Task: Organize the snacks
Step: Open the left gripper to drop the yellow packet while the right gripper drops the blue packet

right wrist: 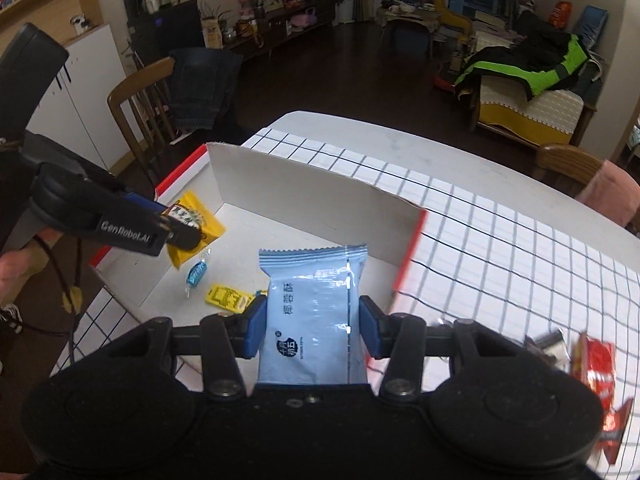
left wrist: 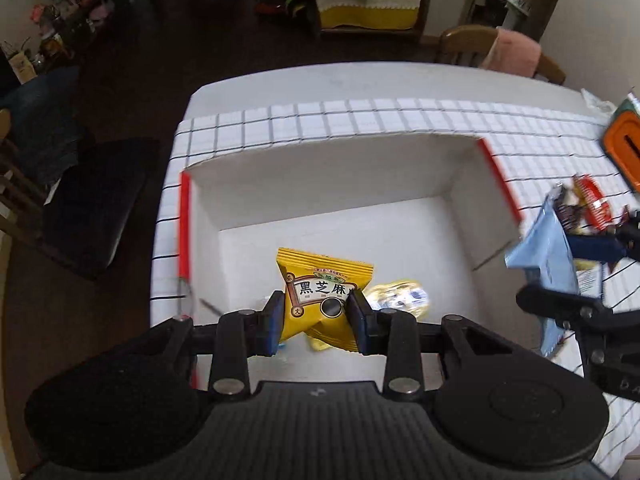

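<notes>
Step in hand: we judge this to be the drop-off, with both packets carried to the box [left wrist: 332,184] for release.
Left tongs [left wrist: 318,322]: narrowed onto the yellow packet [left wrist: 320,292], the pads pressing its two sides; it hangs over the box floor, toward the box's left wall.
Right tongs [right wrist: 312,326]: closed on the blue packet [right wrist: 312,312] at its lower half, so the top half stands free above the pads; it hovers at the near right part of the box.
Box: white cardboard with red-edged side walls, sitting on the checked cloth near the table's [right wrist: 360,128] far left corner.
Already inside: a small yellow sweet [right wrist: 226,298], a blue-wrapped candy [right wrist: 196,272], and a pale gold wrapper [left wrist: 400,298] just beside the yellow packet.
Still outside: a red packet [right wrist: 596,364] and other wrappers lie on the cloth beyond the box's right wall, toward the table's right edge.
How we do it well: we bring each packet low over a bare patch of floor before letting go, so it lands flat and not on the sweets.
Spacing: we keep the two tongs apart, yellow to the left half, blue to the right half.
Risk: the blue packet sits close to the right wall, so we clear that wall first or it may tip out onto the cloth.
</notes>
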`<state>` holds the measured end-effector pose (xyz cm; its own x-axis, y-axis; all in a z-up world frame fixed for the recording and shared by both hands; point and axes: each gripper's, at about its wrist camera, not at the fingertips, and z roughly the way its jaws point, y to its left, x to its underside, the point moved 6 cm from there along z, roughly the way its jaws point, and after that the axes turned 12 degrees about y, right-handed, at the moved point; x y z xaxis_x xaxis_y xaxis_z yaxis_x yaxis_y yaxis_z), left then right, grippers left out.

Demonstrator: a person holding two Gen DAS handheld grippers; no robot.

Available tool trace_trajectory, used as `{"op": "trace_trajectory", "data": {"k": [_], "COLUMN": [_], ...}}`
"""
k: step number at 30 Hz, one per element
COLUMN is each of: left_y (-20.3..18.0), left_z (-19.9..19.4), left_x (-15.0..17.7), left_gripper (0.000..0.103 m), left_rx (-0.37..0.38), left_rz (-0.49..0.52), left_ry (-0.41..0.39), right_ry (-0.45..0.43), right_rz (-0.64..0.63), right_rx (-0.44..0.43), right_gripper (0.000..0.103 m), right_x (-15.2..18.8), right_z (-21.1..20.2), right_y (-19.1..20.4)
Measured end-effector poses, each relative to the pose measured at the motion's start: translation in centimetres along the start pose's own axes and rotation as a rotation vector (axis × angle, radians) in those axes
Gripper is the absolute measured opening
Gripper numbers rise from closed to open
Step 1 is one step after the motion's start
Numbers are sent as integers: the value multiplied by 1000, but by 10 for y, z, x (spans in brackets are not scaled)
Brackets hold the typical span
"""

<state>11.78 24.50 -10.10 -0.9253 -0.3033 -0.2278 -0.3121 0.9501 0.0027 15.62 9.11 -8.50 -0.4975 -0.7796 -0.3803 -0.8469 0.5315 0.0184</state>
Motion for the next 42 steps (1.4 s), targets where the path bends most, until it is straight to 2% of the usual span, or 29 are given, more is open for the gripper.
{"op": "trace_trajectory", "data": {"k": [5,11,19,25,31,36,39,42], "left_y": [15,10,3,3,3,3,3,2], "left_z": [22,42,60,69,71,65,58,50], "left_x": [-3,-8,-13,-18,-19,-19,-17,-16], "left_gripper": [33,33,33,33,33,36,42,46], "left_rx": [-20,-51,-69,-69,-51,-32,-21,-11], "left_rz": [12,79,135,138,136,131,131,129], "left_ry": [39,73,127,174,179,158,138,113], "right_ry": [50,119,178,214,218,189,169,141], "right_rz": [-44,-99,-127,-80,-62,-50,-37,-31], "right_rx": [37,67,53,37,29,13,1,-14], "right_gripper": [47,47,46,47,48,57,58,65], "right_x": [-14,-20,-15,-16,-19,-19,-20,-20], "right_z": [36,76,107,116,116,107,98,86], "right_y": [11,24,34,28,26,27,26,27]}}
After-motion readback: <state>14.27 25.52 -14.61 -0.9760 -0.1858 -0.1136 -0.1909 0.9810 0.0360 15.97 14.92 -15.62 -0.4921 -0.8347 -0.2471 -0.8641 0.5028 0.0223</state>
